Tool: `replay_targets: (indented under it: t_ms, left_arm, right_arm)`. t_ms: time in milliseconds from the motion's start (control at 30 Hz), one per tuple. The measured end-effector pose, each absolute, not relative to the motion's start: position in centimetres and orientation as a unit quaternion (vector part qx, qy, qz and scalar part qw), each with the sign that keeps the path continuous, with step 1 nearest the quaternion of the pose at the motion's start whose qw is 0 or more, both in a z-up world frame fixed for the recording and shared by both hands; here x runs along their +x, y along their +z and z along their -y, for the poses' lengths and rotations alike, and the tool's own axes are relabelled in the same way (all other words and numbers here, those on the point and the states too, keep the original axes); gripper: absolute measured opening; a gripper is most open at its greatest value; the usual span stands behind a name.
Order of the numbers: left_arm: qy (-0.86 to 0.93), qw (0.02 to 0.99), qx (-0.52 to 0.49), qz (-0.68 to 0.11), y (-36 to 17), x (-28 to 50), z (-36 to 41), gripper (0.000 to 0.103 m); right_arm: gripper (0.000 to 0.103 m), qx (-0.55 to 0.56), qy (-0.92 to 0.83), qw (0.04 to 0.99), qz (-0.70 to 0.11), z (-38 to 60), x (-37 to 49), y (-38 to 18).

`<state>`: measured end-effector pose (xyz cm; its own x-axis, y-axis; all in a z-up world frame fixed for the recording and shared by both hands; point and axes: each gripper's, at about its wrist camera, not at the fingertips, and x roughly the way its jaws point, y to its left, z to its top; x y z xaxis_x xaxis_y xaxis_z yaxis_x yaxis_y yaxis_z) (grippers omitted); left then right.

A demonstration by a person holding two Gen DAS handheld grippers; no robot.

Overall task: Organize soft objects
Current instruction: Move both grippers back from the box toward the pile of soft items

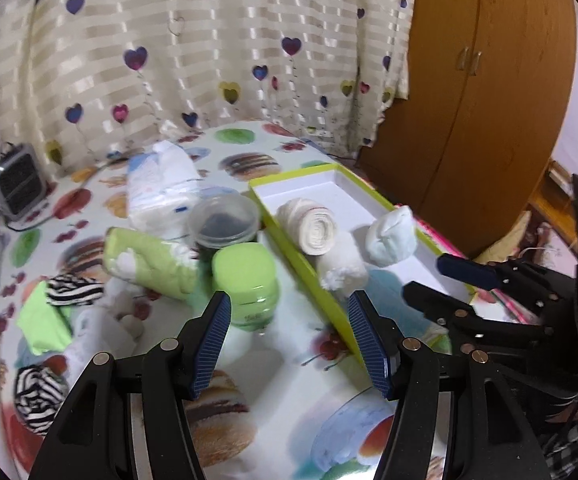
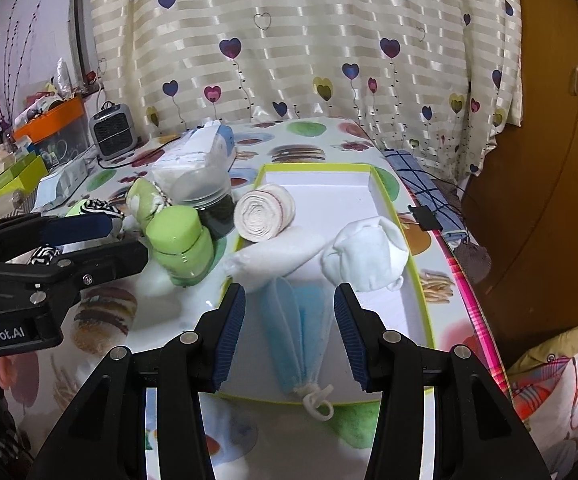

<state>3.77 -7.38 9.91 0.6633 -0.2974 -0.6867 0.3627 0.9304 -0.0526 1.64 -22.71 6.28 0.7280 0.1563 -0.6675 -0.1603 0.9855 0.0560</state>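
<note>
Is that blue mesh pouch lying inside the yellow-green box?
Yes, the blue mesh pouch lies on the white floor of the yellow-green box, between the open right gripper's fingers.

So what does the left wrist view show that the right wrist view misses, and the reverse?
Left wrist only: the zebra-striped roll at the table's near left and the folded green cloth. Right wrist only: the blue mesh pouf lying in the tray, and the orange bin. Both show the beige rolled cloth, green-lidded jar and both open grippers.
</note>
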Motion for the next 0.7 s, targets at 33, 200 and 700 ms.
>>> replay_targets:
  t_ms: [33,200,700]
  left_arm:
    - [-0.173,0.914,0.052,-0.364,9.9,3.5,7.3,0.061]
    - [-0.162,0.918,0.055,-0.358,9.9,2.5,6.4,0.061]
    - [-0.136,0.923,0.038,-0.358,9.1,-0.5,2.7,0.061]
  right_arm:
    - [0.048,-0.003,0.086,0.93,-0.358,22.6,1.5,6.3]
    - [0.048,-0.003,0.094,0.931,-0.354,21.8,0.9,6.6]
    - [0.048,-0.003,0.126,0.928,-0.35,18.3,-0.4,6.3]
